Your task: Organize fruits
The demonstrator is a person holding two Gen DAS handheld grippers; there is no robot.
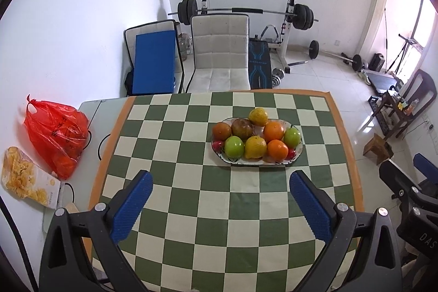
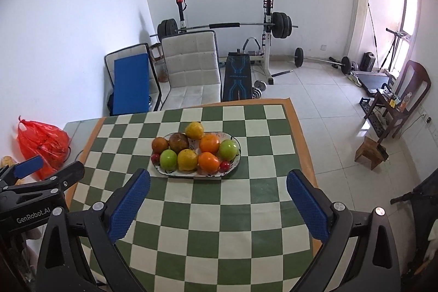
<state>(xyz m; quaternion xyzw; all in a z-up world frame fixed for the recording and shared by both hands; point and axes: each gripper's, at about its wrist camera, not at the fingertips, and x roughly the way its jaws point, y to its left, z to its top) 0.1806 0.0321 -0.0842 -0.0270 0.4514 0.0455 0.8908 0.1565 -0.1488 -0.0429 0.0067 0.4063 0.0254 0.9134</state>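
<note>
On the green-and-cream checked tablecloth (image 1: 219, 210), toward its far side, sits an oval plate (image 1: 297, 152) with the fruit all gathered on it: two green apples (image 1: 234, 146), two lemons (image 1: 255, 146), two oranges (image 1: 273, 131), two darker brownish-red fruits (image 1: 242, 127) and a couple of small red ones (image 1: 217, 144) at the rim — cherries or small tomatoes, we cannot quite tell at this size. We hold the left gripper (image 1: 220, 205) and the right gripper (image 2: 218, 203) above the near part of the cloth, each with its blue pads spread wide and nothing between them, both well short of the plate. A red plastic bag (image 1: 54, 133) with what look like more oranges inside lies off the cloth to the left, beside a snack packet (image 1: 27, 177). Such a scene fits a plate already filled and tidy as well as one about to be sorted or emptied, so we name no move. Whatever handling follows, we would grip round fruit across its widest part, close gently — the pile is packed tight — and lift straight up so neighbours do not roll off.
</note>
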